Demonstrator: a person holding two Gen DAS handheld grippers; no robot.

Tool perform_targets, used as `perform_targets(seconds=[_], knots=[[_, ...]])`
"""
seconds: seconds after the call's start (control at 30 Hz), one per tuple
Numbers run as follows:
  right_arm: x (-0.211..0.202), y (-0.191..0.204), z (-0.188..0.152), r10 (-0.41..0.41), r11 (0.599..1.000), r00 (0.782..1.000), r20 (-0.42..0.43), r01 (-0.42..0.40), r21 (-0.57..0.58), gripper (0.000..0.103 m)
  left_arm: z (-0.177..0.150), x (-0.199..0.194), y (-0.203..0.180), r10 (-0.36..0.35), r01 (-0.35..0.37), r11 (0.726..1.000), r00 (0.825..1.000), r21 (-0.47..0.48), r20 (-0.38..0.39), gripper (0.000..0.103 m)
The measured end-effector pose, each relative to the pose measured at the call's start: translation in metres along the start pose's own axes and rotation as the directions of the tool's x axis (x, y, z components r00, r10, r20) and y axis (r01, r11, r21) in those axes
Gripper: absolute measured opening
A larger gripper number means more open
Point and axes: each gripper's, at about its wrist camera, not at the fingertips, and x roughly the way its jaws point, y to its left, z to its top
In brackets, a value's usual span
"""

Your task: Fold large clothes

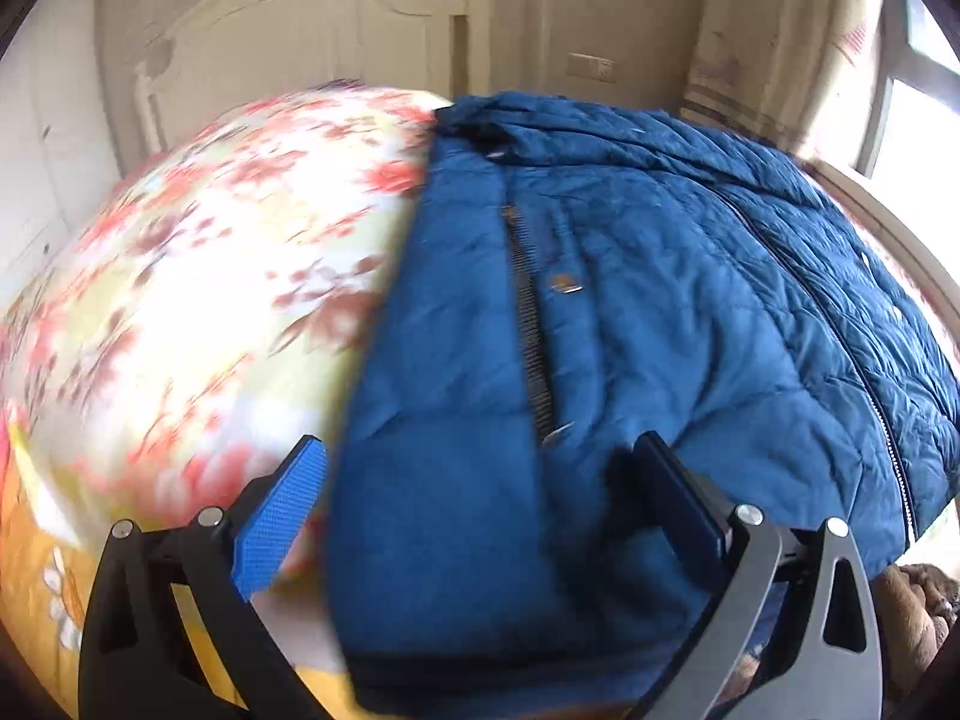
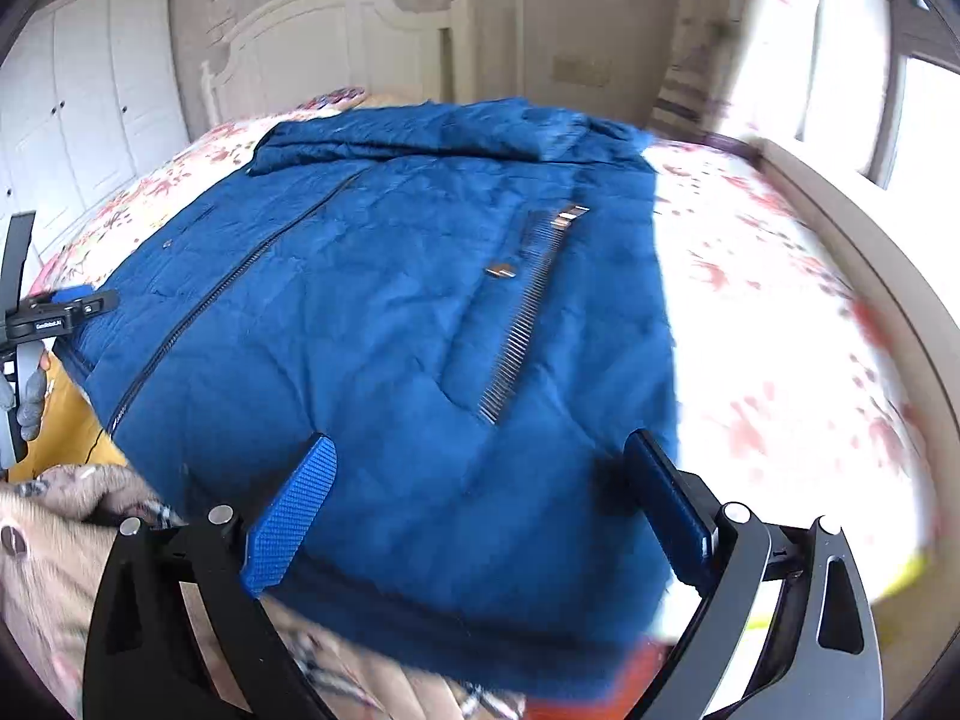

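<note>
A blue quilted jacket [image 1: 630,312] lies spread flat on a bed with a floral cover [image 1: 198,276], its hem toward me. My left gripper [image 1: 480,516] is open just above the jacket's left hem corner, with nothing between its blue pads [image 1: 273,531]. In the right wrist view the same jacket [image 2: 372,324] shows its main zip and a pocket zip [image 2: 528,312]. My right gripper [image 2: 480,510] hangs open over the right hem corner, empty. The left gripper's body [image 2: 54,312], held by a hand, shows at the jacket's far left edge.
A white headboard [image 2: 336,36] stands at the far end of the bed, with white wardrobe doors [image 2: 90,90] on the left and a bright window [image 2: 924,108] on the right. A beige patterned garment [image 2: 72,540] lies near the hem at lower left.
</note>
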Motion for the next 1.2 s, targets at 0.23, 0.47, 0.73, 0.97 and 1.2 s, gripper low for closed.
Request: perform_targets(seconds=[0.23, 0.47, 0.73, 0.97, 1.2], knots=[[-0.021, -0.027, -0.039, 0.033, 0.99, 0.999, 0.029, -0.036, 0.137, 0.079, -0.014, -0.009, 0.019, -0.044, 0.044, 0.998, 0.999, -0.042, 0.012, 0.099], [-0.007, -0.02, -0.024, 0.05, 0.987, 0.998, 0.036, -0.055, 0.149, 0.066, -0.012, -0.011, 0.01, -0.106, 0.107, 0.994, 0.994, -0.035, 0.023, 0.08], [-0.006, -0.014, -0.021, 0.017, 0.992, 0.999, -0.048, -0.011, 0.129, 0.067, -0.002, -0.002, 0.003, -0.072, 0.072, 0.997, 0.995, 0.007, -0.064, 0.085], [-0.01, -0.009, -0.025, 0.004, 0.996, 1.0, -0.011, -0.003, 0.094, 0.049, -0.009, -0.008, -0.005, -0.088, 0.093, 0.993, 0.994, 0.066, -0.066, 0.066], [-0.026, -0.015, -0.03, 0.07, 0.991, 0.995, 0.076, -0.078, 0.111, 0.02, -0.015, -0.028, -0.014, -0.138, 0.138, 0.981, 0.99, 0.136, -0.009, 0.018]])
